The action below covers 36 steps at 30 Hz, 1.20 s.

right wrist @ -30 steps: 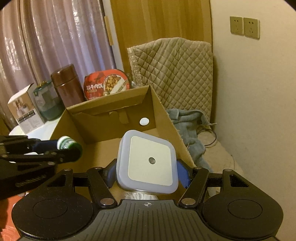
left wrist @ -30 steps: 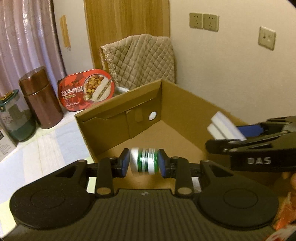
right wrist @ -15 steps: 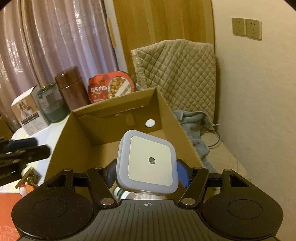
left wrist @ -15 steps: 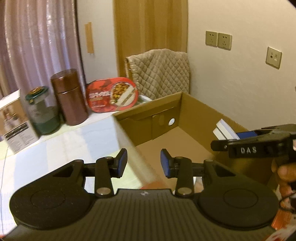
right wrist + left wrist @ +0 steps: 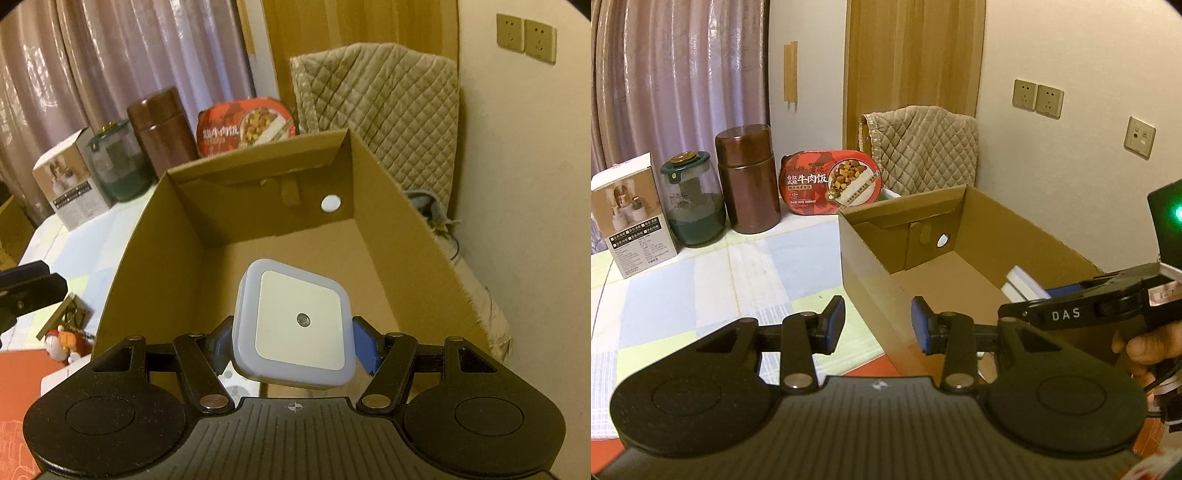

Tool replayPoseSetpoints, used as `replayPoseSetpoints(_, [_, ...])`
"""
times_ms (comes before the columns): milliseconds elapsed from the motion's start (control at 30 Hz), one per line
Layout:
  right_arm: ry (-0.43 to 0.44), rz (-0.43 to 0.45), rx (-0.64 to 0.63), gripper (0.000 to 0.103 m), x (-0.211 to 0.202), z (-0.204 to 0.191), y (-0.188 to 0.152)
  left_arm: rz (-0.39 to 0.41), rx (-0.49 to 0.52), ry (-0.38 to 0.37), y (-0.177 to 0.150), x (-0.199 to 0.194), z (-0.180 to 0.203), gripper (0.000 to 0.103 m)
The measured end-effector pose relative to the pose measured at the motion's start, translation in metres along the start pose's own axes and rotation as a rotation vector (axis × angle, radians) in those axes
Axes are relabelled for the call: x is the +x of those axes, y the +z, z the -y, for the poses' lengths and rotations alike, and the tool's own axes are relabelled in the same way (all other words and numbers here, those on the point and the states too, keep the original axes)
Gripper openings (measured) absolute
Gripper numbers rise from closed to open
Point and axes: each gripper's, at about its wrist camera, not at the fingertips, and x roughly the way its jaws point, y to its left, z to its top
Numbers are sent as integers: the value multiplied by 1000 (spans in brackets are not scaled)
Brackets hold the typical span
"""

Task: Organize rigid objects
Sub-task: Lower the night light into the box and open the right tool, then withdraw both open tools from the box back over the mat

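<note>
My left gripper (image 5: 878, 325) is open with nothing between its blue pads, and it hovers over the checked tablecloth just left of the open cardboard box (image 5: 871, 258). My right gripper (image 5: 293, 347) is shut on a white square night light (image 5: 299, 317), which it holds above the box (image 5: 125, 277) floor. The left wrist view shows that night light (image 5: 1021, 282) edge-on inside the box, gripped by the right gripper (image 5: 1045, 299). Under the light, a pale round object (image 5: 236, 389) lies on the box floor, mostly hidden.
Along the back stand a white carton (image 5: 631, 221), a glass jar (image 5: 692, 203), a copper canister (image 5: 748, 181) and a red meal tub (image 5: 831, 182). A quilted chair cover (image 5: 923, 147) is behind the box. A small figurine (image 5: 61, 339) lies left of the box.
The left gripper let go of the green-and-white roll over the box and pulled back left, out over the tablecloth. The right gripper carried the night light a little lower into the box.
</note>
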Motion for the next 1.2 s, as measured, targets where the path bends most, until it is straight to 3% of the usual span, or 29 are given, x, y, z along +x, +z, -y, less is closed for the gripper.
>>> replayPoseSetpoints(400, [-28,79,65,63,-21,5,0,0,-24,19,-9,-13,-5,34])
replayPoseSetpoints(900, [31,170,100,63,-68,-41,-8,-17,-109,63,-52,-66,-32,34])
replayPoseSetpoints(1200, [95,247,64,64,-87,-80,-15,-8,-171,131,-70,-96,-69,34])
